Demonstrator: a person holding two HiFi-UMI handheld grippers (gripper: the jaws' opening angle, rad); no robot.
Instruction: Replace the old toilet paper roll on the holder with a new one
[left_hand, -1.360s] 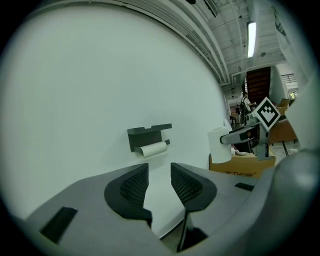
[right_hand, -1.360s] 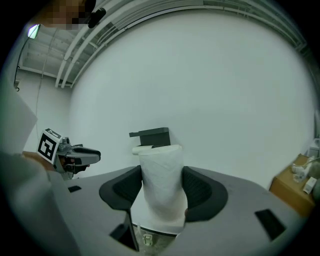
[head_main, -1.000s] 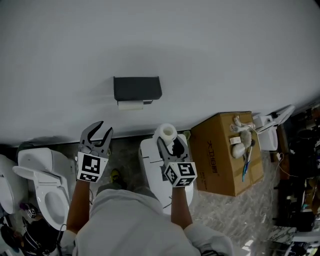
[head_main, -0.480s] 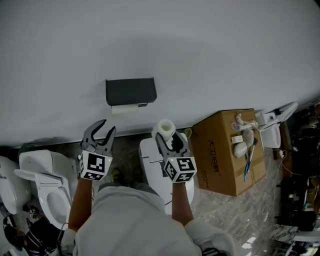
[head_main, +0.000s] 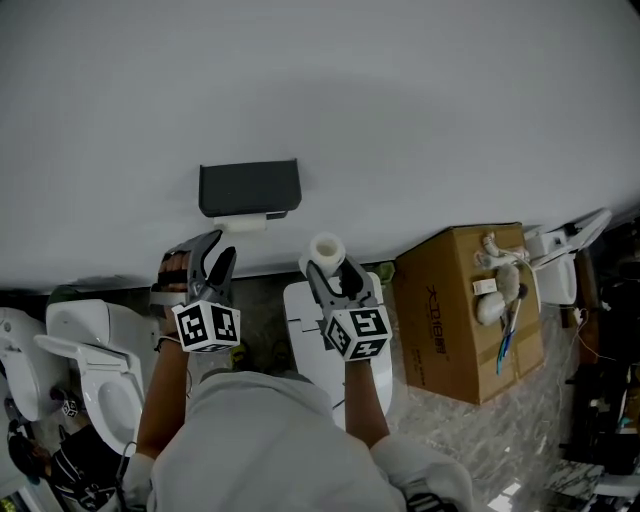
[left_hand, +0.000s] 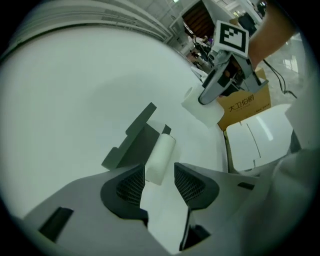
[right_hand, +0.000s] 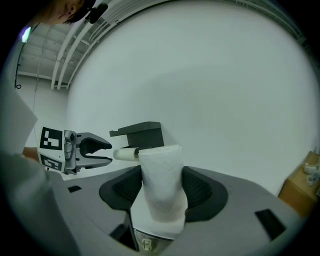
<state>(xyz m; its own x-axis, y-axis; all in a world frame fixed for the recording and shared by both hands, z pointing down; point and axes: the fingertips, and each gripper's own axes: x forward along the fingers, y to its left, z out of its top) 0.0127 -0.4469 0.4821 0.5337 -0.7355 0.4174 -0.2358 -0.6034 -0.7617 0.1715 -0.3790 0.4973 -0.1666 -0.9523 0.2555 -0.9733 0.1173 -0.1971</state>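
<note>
Left gripper is empty, its jaws just opening wider and standing apart. The old roll, on the dark holder, lies lined up just beyond their tips. Right gripper clamps the new roll upright. As I judge it, the left should straddle the old roll squarely before closing, clear of the holder.

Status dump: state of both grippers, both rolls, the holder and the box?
left gripper: open, jaws just been opening, gripping nothing, old roll's end at its tips
right gripper: shut on new roll
old roll: thin, on holder
new roll: held upright, not mounted
holder: wall-mounted, loaded
cardboard box: closed, clutter on top
</note>
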